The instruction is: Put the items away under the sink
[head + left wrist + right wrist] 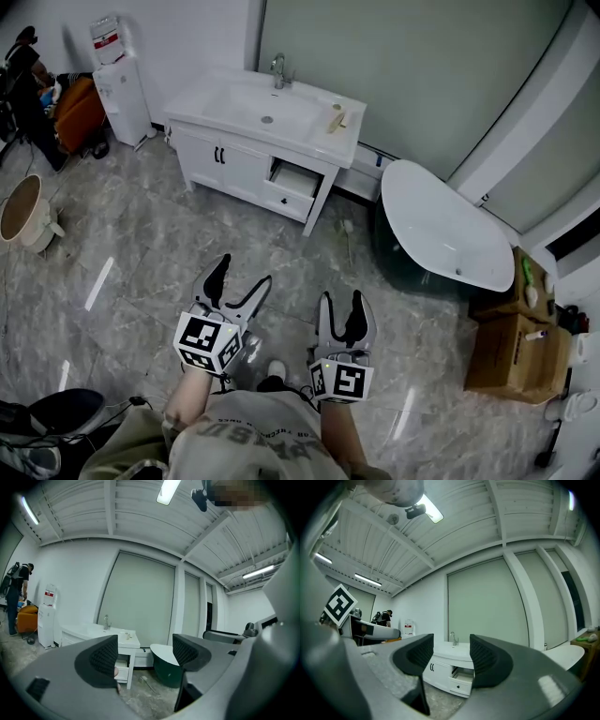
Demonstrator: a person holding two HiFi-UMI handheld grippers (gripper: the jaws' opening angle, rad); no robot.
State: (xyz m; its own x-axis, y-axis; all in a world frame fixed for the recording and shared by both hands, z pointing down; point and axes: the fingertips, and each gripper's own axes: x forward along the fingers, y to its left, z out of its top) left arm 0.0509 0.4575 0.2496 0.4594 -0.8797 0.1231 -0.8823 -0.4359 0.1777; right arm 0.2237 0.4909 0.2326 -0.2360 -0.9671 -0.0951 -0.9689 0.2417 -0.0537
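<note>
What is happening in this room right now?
A person stands on the floor, some way from the white sink cabinet, with a gripper in each hand. The left gripper and the right gripper are both open and empty. One drawer of the cabinet is pulled out, and a small item lies on its top. Nothing is picked up yet.

A white water dispenser (pixel 120 89) stands upper left, a pale round bin (pixel 23 214) at the left edge. A bathtub (pixel 441 225) sits right of centre, cardboard boxes (pixel 514 354) at the right edge.
</note>
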